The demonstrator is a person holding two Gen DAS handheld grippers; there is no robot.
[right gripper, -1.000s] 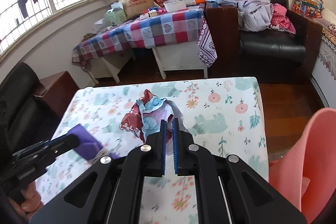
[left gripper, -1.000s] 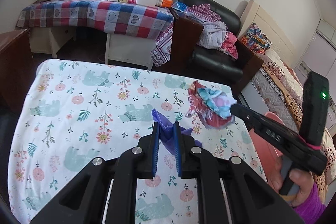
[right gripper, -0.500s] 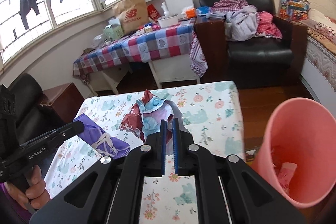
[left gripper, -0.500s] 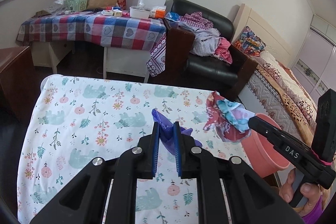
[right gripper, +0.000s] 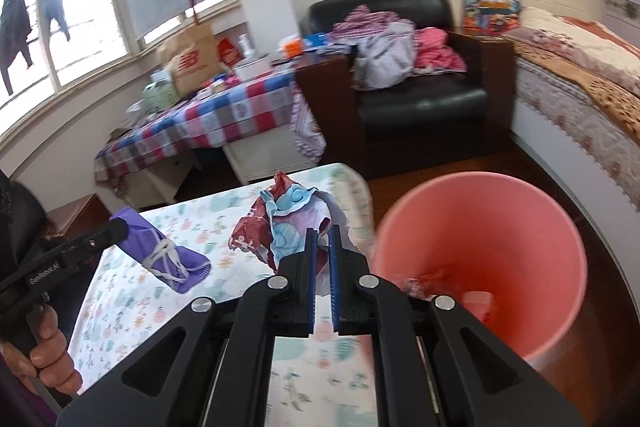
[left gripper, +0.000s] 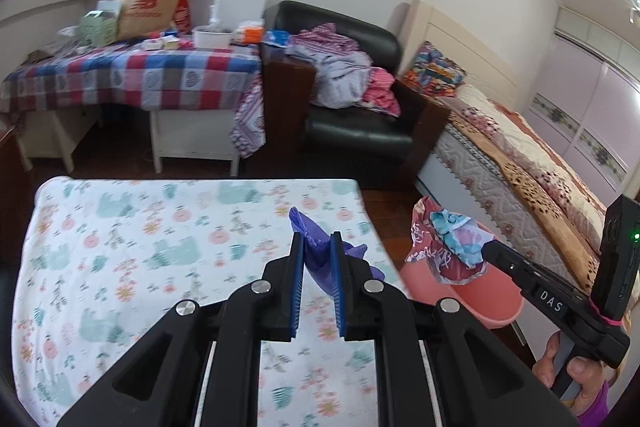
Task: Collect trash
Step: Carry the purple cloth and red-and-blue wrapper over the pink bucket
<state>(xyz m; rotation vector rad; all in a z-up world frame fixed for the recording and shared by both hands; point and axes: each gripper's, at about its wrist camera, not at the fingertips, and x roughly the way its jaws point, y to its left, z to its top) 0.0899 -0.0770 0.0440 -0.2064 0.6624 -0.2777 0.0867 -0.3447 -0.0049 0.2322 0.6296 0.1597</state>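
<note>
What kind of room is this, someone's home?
Most likely a lived-in bedroom in a home. A bed with a patterned quilt runs along one wall, a black armchair is heaped with clothes, and a table under a checked cloth stands by the window.

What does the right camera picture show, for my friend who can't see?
The right gripper pinches a crumpled wrapper beside an open pink bin. On the left, the left gripper holds a purple mask above a flowery tablecloth.
</note>
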